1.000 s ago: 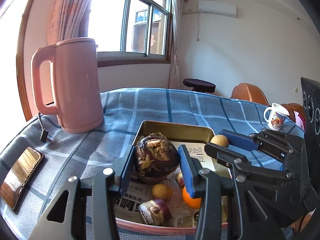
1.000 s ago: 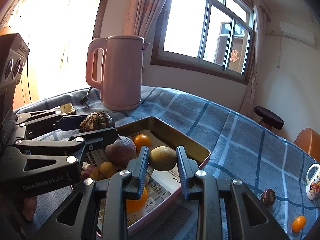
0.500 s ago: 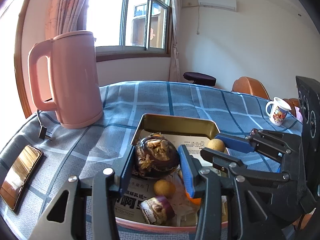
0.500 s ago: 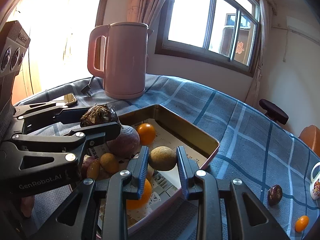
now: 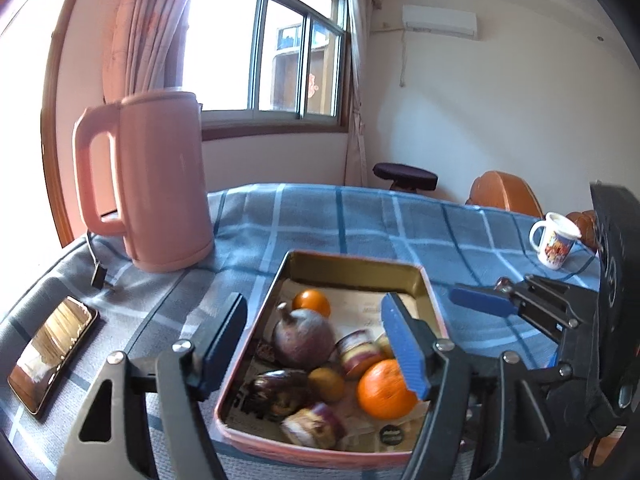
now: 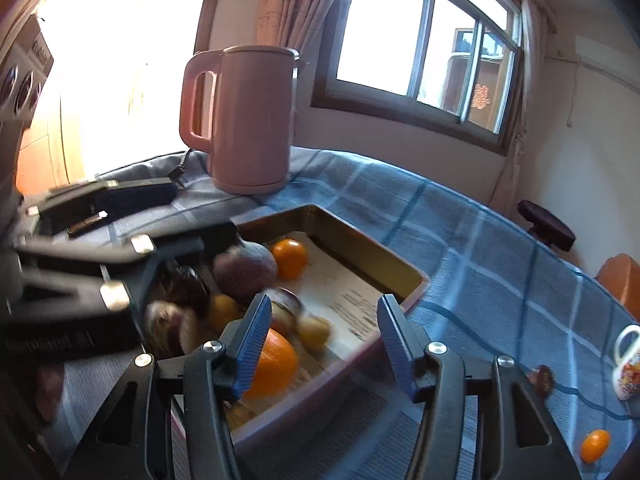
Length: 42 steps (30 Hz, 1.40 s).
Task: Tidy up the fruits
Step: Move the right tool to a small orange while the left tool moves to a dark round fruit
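One tray (image 5: 428, 280) at lower centre holds two oranges, large (image 5: 386, 390) and small (image 5: 311, 303), and one purple fruit (image 5: 304, 338). Left gripper (image 5: 316, 332) and right gripper (image 6: 320, 330) both hang over it, jaws opening, nothing between them. Left view alone shows one phone (image 5: 52, 354); right view alone shows a small orange fruit (image 6: 595, 444) at lower right, on the cloth.

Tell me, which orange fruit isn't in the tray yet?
The small orange fruit lying alone on the blue checked cloth, near the mug. The other two orange ones already sit inside the tray.
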### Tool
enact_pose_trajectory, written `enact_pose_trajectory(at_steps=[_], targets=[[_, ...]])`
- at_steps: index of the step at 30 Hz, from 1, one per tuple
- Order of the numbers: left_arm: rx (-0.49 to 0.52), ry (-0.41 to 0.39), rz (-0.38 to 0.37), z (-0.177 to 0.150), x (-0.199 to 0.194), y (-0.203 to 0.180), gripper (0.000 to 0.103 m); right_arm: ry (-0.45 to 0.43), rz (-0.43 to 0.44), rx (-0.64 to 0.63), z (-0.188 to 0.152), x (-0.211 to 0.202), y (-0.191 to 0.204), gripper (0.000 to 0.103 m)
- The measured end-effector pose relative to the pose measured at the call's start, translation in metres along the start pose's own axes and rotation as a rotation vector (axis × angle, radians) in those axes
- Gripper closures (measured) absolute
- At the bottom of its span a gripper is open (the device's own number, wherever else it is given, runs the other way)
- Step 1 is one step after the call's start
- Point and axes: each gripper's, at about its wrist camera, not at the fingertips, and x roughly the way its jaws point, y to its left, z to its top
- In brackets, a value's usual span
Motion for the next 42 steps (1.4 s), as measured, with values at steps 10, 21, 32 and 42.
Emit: enact_pose_trajectory(at_steps=[10, 21, 32, 42], targets=[[0.135, -0.013, -0.122, 0.013, 0.005, -0.086, 0.016, 0.004, -0.301, 0.16, -0.048, -0.067, -0.125, 0.043], [0.252, 0.136, -0.2, 0.009, 0.066, -0.184, 0.016, 0.132, -0.445, 0.46, -0.108, -0.083, -0.237, 0.042], [0.254, 0.287, -0.235, 0.007, 0.126, -0.227, 0.016, 0.191, -0.332, 0.567, -0.124, -0.078, -0.257, 0.042], [0.241, 0.386, -0.278, 0.003, 0.166, -0.248, 0.017, 0.275, -0.276, 0.541, -0.127, -0.058, -0.257, 0.063]])
